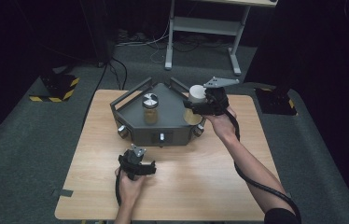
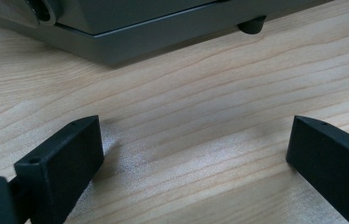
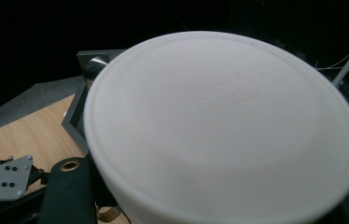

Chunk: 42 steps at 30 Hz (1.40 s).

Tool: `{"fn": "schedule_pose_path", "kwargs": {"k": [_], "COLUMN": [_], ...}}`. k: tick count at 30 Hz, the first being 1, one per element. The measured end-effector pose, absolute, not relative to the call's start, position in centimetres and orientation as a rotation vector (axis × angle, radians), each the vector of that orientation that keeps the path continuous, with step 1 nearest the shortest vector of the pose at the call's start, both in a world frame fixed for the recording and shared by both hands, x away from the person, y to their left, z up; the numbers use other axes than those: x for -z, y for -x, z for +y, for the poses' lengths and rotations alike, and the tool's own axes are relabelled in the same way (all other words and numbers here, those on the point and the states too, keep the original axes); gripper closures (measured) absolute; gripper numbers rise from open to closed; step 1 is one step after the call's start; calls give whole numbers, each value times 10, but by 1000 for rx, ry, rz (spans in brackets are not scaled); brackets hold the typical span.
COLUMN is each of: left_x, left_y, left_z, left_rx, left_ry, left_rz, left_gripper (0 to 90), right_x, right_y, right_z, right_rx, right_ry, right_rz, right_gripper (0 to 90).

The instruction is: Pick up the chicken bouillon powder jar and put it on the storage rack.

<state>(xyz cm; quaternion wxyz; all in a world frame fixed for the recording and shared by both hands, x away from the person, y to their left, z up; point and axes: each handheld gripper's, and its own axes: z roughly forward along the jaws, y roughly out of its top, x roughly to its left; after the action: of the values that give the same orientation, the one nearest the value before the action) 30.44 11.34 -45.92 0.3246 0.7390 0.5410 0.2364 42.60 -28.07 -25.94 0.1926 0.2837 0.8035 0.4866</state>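
The right gripper is clamped on a white lid, a smooth, matte plastic disc with a raised rim and faint embossed lettering. It sits between the fingers, held above the right end of an angular grey metal tray with bar handles. On that tray stands a glass jar with a ribbed silver top. The left gripper rests low over the pale wood-grain table, its blocky black jaws spread wide, nothing between them.

A lab test bay: black curtains, hazard-taped stand bases, floor cables, grey carpet
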Motion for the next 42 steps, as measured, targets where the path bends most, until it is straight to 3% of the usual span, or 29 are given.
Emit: {"fn": "schedule_pose_path", "kwargs": {"k": [23, 42], "left_x": [460, 460], "left_y": [-304, -304], "left_z": [113, 113], "left_rx": [-618, -618], "left_ry": [-1933, -1933], "left_rz": [1421, 1420], "left_gripper": [37, 37], "right_x": [281, 295], "right_y": [-459, -462], "right_z": [-226, -220], "right_rx": [-1282, -1253], "right_ry": [-835, -833], "right_rz": [2294, 2273], "right_gripper": [349, 348]}}
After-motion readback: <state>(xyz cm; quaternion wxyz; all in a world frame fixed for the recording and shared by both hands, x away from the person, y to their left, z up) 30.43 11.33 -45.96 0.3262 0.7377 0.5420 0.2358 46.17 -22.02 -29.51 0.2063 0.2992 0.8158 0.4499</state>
